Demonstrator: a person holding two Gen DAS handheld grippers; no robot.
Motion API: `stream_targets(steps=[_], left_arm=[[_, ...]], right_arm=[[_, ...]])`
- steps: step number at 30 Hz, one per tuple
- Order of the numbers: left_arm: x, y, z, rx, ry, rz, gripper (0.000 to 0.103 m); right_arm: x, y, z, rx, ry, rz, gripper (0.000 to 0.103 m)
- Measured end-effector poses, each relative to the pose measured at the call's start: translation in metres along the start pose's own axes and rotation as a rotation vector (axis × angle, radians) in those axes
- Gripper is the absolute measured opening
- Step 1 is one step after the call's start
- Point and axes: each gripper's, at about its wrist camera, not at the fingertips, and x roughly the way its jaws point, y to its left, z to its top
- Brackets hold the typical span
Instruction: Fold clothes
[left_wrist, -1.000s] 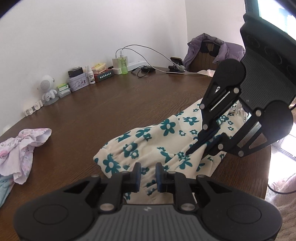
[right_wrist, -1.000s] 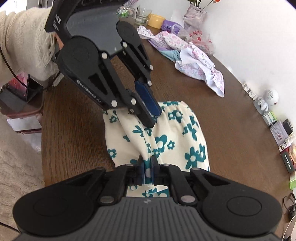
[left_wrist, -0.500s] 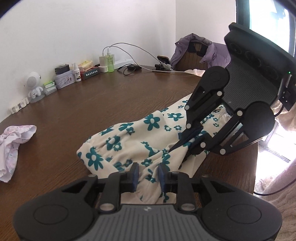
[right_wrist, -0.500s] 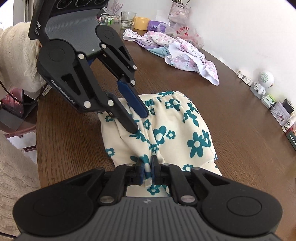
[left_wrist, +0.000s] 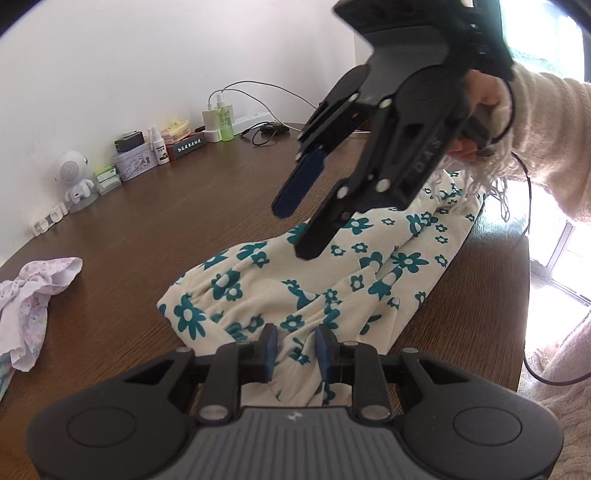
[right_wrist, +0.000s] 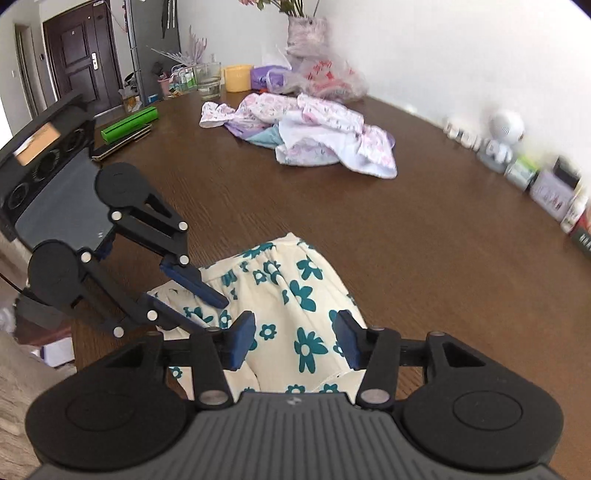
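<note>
- Room: white walls, a dark door at the back in the right wrist view, bright window glare at the right edge of the left wrist view.
- Round dark wood table (left_wrist: 155, 221) takes up most of both views; clutter runs along the wall side: small white robot-shaped speaker (left_wrist: 75, 181), tins and boxes, green bottle (left_wrist: 226, 125), charger cables.
- Floral garment (left_wrist: 325, 280), cream with teal flowers, lies bunched at the near table edge, one end running toward the person's sleeve (left_wrist: 550, 147).
- Pile of pink and lilac clothes (right_wrist: 310, 136) sits well apart, farther across the table; yellow cup (right_wrist: 238, 77) and glass behind it.
- Right gripper (right_wrist: 297, 339): jaws opening, clear of the cloth, nothing between the pads; raised above the garment in the left wrist view.
- Left gripper (left_wrist: 294, 349): jaws narrow with a fold of the floral fabric bunched between them; reads as pinched on the fabric.
- Judgement: fold step half-finished, one end just let go, other end held.
- Risks:
  - Garment sits at the table edge; a pull from the left grip could drag it off.
  - Released end is bunched, not flat, so the fold may set crooked unless smoothed.
  - Thin pinch on the left: a tug could slip the fabric out.
  - Right fingers reopening low could snag the cloth on re-approach.
</note>
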Motion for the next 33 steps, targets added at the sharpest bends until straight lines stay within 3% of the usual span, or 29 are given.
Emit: stream_targets(steps=[2,5,6,7,8,14,19,23,27,30,33], left_arm=[[0.000,0.000,0.000,-0.002,0.001,-0.002,0.022],[0.000,0.001,0.000,-0.006,0.001,-0.004,0.022],[0.000,0.001,0.000,-0.007,0.001,-0.005,0.022],[0.000,0.002,0.000,-0.008,0.002,-0.006,0.022],[0.000,0.002,0.000,-0.008,0.004,-0.007,0.022],[0.002,0.003,0.001,-0.044,0.011,-0.007,0.022],[0.003,0.003,0.000,-0.051,0.010,0.005,0.022],[0.003,0.001,0.001,-0.042,0.014,0.013,0.022],[0.004,-0.001,0.002,-0.031,0.018,0.018,0.022],[0.005,-0.002,0.003,-0.030,0.022,0.022,0.022],[0.005,-0.003,0.002,-0.034,0.022,0.029,0.022]], right_arm=[[0.016,-0.014,0.003,-0.004,0.015,0.068,0.061],[0.032,-0.021,0.004,-0.036,0.037,0.045,0.058],[0.033,-0.022,0.002,-0.039,0.046,0.077,0.034],[0.034,-0.023,0.000,-0.043,0.055,0.106,0.017],[0.032,-0.019,-0.001,-0.055,0.066,0.117,0.005],[0.020,0.003,-0.004,-0.145,0.128,0.078,0.005],[0.029,-0.008,-0.015,-0.068,0.138,0.071,0.005],[0.011,-0.009,-0.019,-0.011,0.090,0.054,0.016],[-0.013,0.006,-0.023,-0.017,0.000,0.070,0.064],[-0.008,0.022,-0.020,-0.081,0.019,0.082,0.073],[0.005,0.033,-0.017,-0.145,0.064,0.058,0.075]])
